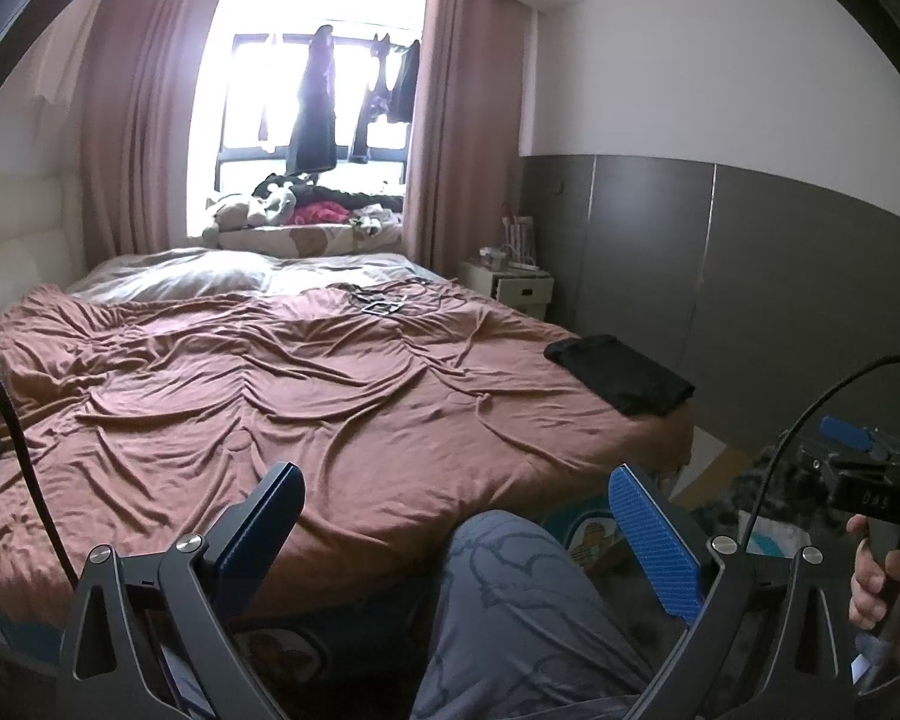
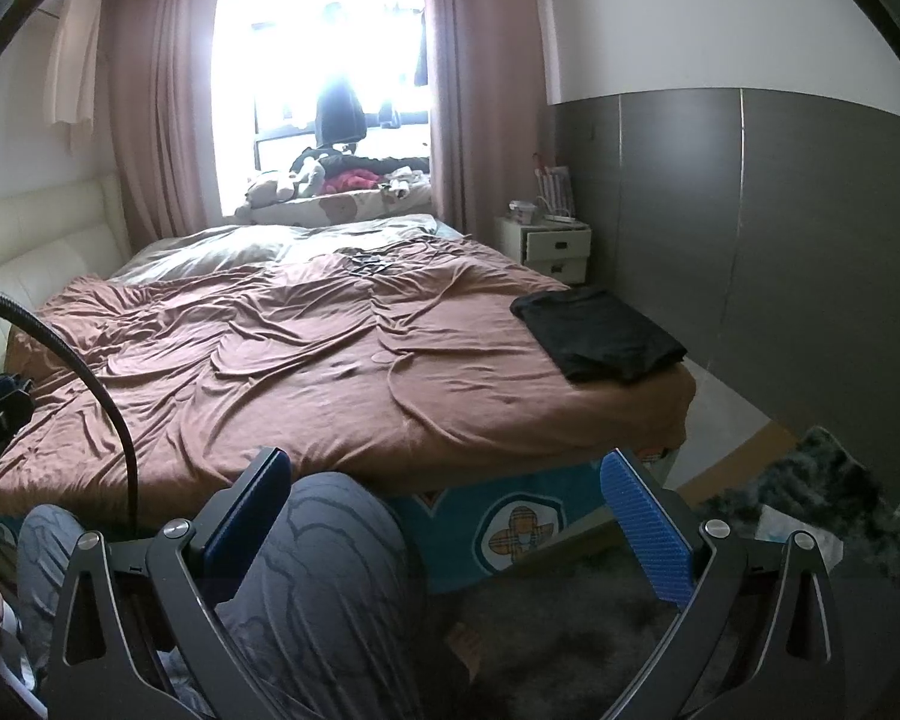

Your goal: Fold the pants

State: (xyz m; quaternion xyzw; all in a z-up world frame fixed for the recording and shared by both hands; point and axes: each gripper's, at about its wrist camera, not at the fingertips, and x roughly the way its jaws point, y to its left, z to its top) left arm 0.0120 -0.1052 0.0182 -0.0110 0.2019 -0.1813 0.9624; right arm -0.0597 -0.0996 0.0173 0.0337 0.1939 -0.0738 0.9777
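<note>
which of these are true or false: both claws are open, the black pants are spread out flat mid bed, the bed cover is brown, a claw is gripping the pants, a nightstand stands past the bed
1. Both claws are open. True: the left claw and the right claw are spread and hold nothing.
2. The black pants lie spread mid bed. False: they sit folded at the bed's right corner.
3. The bed cover is brown. True.
4. A claw grips the pants. False: neither touches them.
5. A nightstand stands past the bed. True.

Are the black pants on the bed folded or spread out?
Folded: the black pants lie as a neat, flat rectangle near the bed's right corner.
</note>
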